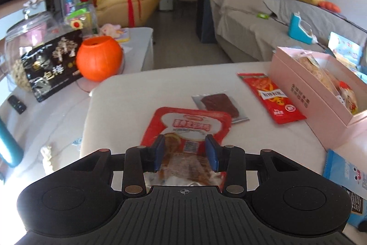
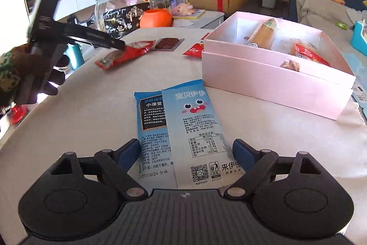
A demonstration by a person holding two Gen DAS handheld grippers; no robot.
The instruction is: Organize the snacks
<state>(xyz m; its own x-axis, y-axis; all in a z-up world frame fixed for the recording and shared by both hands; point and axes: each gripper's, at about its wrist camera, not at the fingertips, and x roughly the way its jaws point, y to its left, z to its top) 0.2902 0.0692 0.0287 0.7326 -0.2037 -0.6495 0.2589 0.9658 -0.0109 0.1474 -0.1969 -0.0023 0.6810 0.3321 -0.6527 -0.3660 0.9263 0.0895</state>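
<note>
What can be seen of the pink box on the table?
The pink box looks like matte cardboard, long and rectangular, open at the top, apparently nested in its own lid. White dividers split the inside into compartments holding a few wrapped snacks. It sits flat on the white table. A red snack packet lies against its side; neither gripper touches it.
</note>
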